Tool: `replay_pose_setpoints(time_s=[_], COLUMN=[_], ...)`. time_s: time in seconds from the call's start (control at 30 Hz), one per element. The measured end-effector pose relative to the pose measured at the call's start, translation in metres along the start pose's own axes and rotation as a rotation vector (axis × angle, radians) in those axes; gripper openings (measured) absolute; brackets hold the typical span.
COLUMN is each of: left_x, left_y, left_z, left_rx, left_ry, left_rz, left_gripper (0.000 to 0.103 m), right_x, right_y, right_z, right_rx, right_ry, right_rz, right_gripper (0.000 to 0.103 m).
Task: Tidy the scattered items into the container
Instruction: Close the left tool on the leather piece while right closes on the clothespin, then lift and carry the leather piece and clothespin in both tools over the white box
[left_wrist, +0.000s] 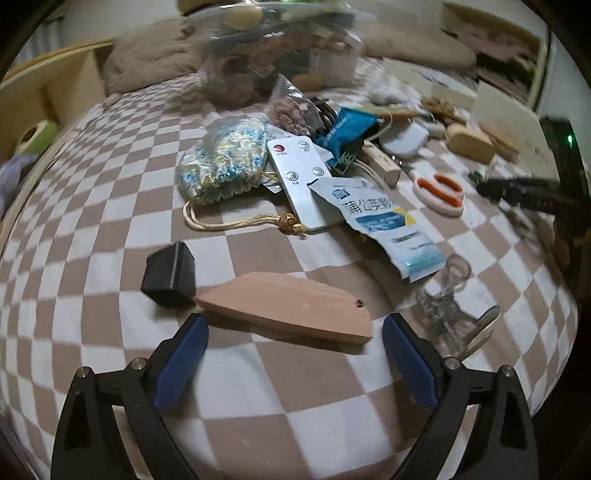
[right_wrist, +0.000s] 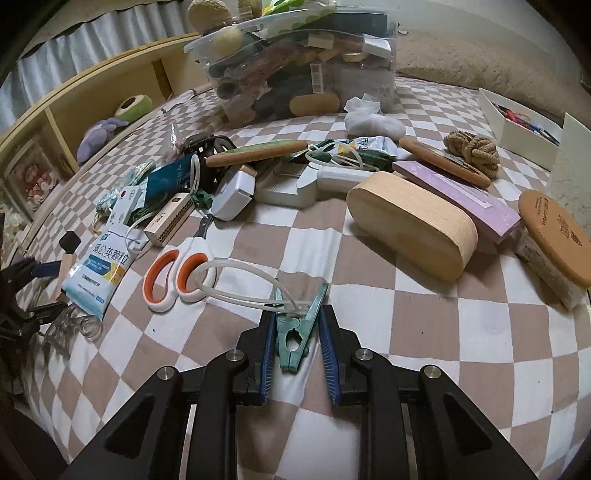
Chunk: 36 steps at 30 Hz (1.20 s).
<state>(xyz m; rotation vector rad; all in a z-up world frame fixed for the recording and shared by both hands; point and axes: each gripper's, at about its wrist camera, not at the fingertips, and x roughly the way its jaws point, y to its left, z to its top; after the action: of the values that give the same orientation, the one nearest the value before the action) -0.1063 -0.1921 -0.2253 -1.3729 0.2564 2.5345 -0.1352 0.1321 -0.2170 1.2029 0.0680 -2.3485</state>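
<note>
In the left wrist view my left gripper (left_wrist: 295, 328) is open, its blue pads on either side of the near edge of a pink wooden wedge (left_wrist: 288, 306) lying on the checked bedspread, a black cube (left_wrist: 170, 275) touching the wedge's far left end. In the right wrist view my right gripper (right_wrist: 297, 321) is closed around a green clothes peg (right_wrist: 295, 328) with a white cord loop (right_wrist: 240, 280) through it. The clear container (right_wrist: 295, 62), heaped full, stands at the far side of the bed.
Scattered ahead: orange-handled scissors (right_wrist: 177, 273), a blue-white sachet (right_wrist: 98, 271), a white remote (left_wrist: 299, 177), a brocade pouch (left_wrist: 225, 162), a clear clip (left_wrist: 447, 299), an oval wooden box (right_wrist: 413, 225), a purple block (right_wrist: 458, 201), a rope knot (right_wrist: 472, 149), a white tray (right_wrist: 517, 125).
</note>
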Motion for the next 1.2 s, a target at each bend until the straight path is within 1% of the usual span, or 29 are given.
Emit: replay_pose_setpoints(time_s=[0.07,0.1,0.23,0.43,0.77,0.87,1.03,1.13,1.2], left_x=[0.002,0.004,0.006,0.01,0.016,0.017,0.014,0.01,0.007], left_y=[0.006,0.01,0.019,0.019,0.017,0.013,0.008,0.007,0.007], left_z=[0.003,0.005,0.008,0.015,0.026,0.023,0.017,0.015,0.013], left_rx=[0.013,0.019,0.05,0.127,0.123,0.127,0.089,0.058,0.026], left_ry=[0.016,0.031,0.049,0.068,0.075,0.076,0.054,0.037,0.029], left_rz=[0.028,0.029,-0.009,-0.062,-0.124,-0.105,-0.071,-0.044,-0.026], left_gripper=[0.103,0.103,0.103,0.103,0.103,0.102,0.101,0.094,0.094], right_x=[0.0,0.0,0.001,0.001,0.002,0.002,0.002,0.0,-0.001], right_y=[0.0,0.0,-0.002,-0.002,-0.003,-0.003,-0.003,-0.002,-0.003], right_z=[0.0,0.0,-0.001,-0.001,0.0,-0.001,0.0,0.0,-0.001], right_rx=[0.0,0.0,0.011,0.013,0.014,0.013,0.012,0.008,0.012], right_ry=[0.0,0.0,0.003,0.004,0.004,0.004,0.003,-0.008,-0.016], right_rz=[0.001,0.001,0.015,0.018,0.019,0.018,0.017,0.015,0.021], right_gripper=[0.025,0.025,0.025,0.025,0.025,0.025,0.025,0.025,0.025])
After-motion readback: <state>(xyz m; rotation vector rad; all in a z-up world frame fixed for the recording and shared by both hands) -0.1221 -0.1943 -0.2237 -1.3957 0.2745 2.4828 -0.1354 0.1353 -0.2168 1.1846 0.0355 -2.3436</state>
